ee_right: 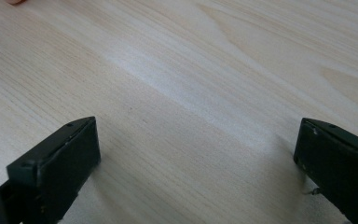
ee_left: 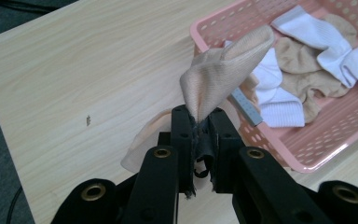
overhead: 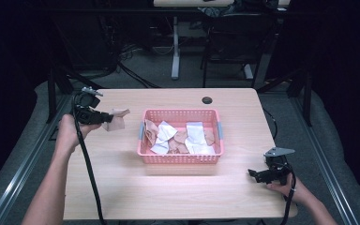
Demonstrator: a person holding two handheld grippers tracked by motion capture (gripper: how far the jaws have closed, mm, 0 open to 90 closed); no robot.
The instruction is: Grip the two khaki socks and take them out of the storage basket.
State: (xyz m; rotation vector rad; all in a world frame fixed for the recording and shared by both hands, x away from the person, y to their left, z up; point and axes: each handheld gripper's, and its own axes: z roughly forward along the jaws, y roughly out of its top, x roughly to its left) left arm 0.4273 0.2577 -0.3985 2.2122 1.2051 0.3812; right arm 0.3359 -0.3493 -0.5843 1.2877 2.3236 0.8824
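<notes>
A beige sock (ee_left: 221,74) (overhead: 116,119) hangs pinched between the jaws of my left gripper (ee_left: 199,122) (overhead: 104,118), held above the table left of the pink basket (overhead: 180,159). The basket (ee_left: 307,149) holds several white and beige socks (overhead: 180,137). My right gripper (overhead: 254,174) rests low at the table's front right, its jaws wide apart with bare wood between them (ee_right: 196,154).
The wooden table (overhead: 168,192) has a dark cable hole (overhead: 207,100) at the back. A cable (overhead: 90,173) trails from the left gripper across the front left. Chairs and table legs stand on the floor beyond the far edge.
</notes>
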